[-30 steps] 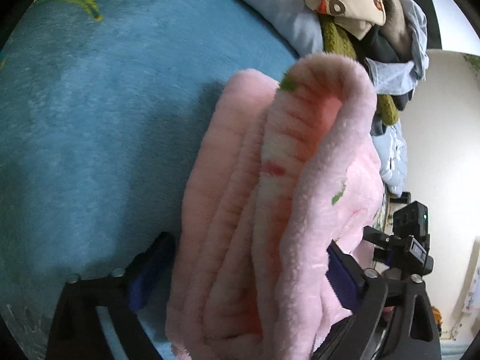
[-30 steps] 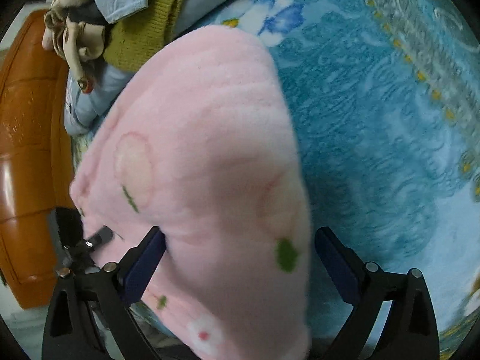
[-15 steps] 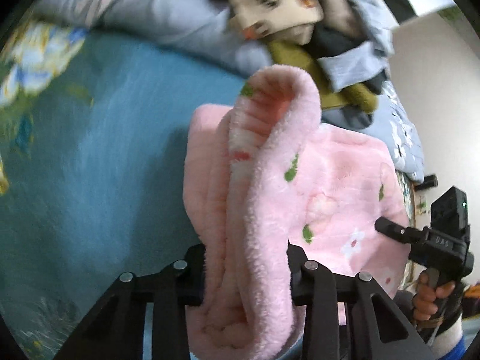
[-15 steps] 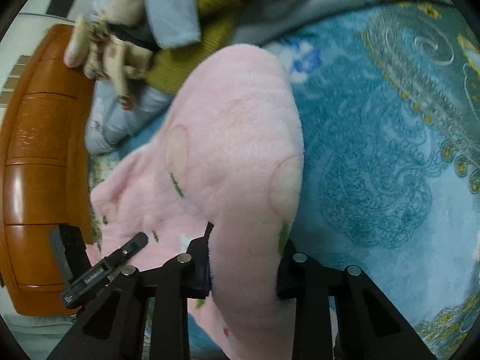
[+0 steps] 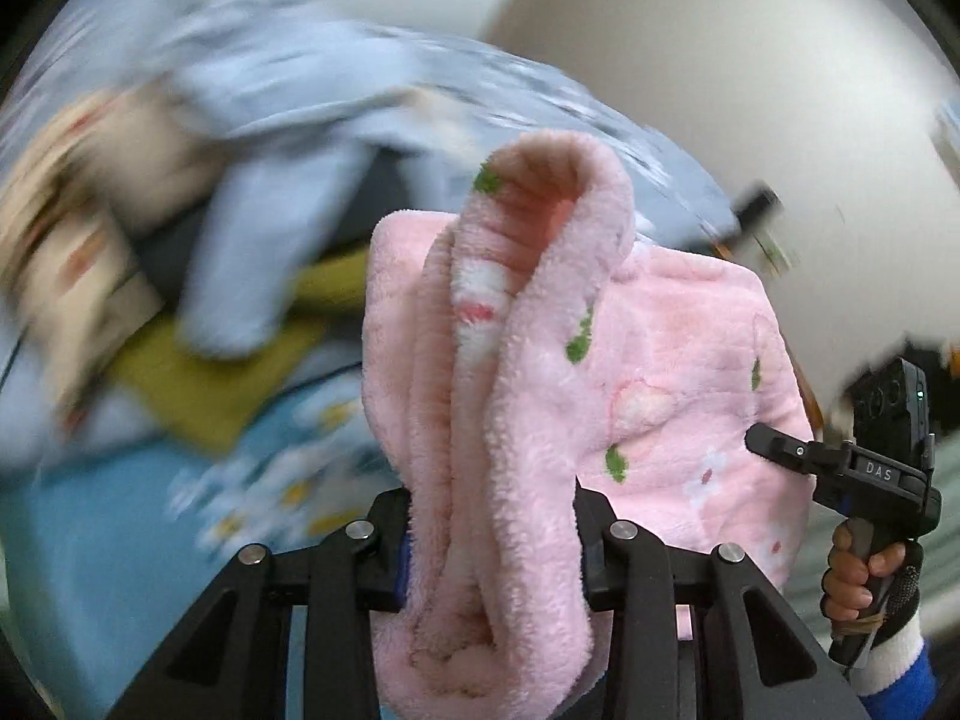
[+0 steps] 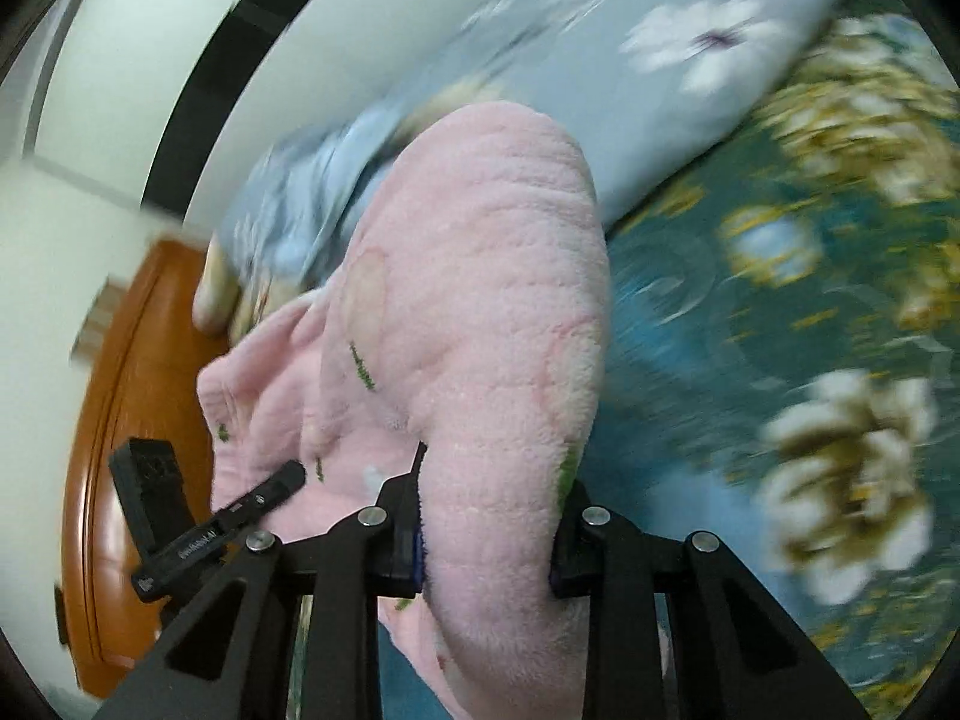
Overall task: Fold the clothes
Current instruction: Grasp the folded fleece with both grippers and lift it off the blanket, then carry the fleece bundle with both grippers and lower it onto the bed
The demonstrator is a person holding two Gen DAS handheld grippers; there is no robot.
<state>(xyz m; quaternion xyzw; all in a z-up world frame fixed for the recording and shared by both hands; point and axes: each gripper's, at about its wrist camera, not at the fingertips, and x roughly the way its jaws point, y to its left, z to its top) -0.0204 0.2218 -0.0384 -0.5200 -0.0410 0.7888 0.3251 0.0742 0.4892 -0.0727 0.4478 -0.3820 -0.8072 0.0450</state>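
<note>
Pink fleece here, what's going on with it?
A person is folding laundry on a bed. Each hand-held gripper is clamped on a bunched edge of the pink fleece garment: the left hand-held gripper and the right hand-held gripper, with the fleece stretched between them. A blurred pile of other clothes lies behind.

Plainly a bedroom in a home; a bed spread with a teal floral-patterned bedcover (image 6: 750, 324) strewn with white and yellow blossoms; a pale blue flowered pillow (image 6: 630, 78) at the far end; a glossy orange-brown wooden headboard (image 6: 114, 420) on the left against a plain white wall (image 5: 750, 90); a jumbled heap of loose clothes (image 5: 198, 192), pale blue, beige and olive, piled on the bedding, blurred.
</note>
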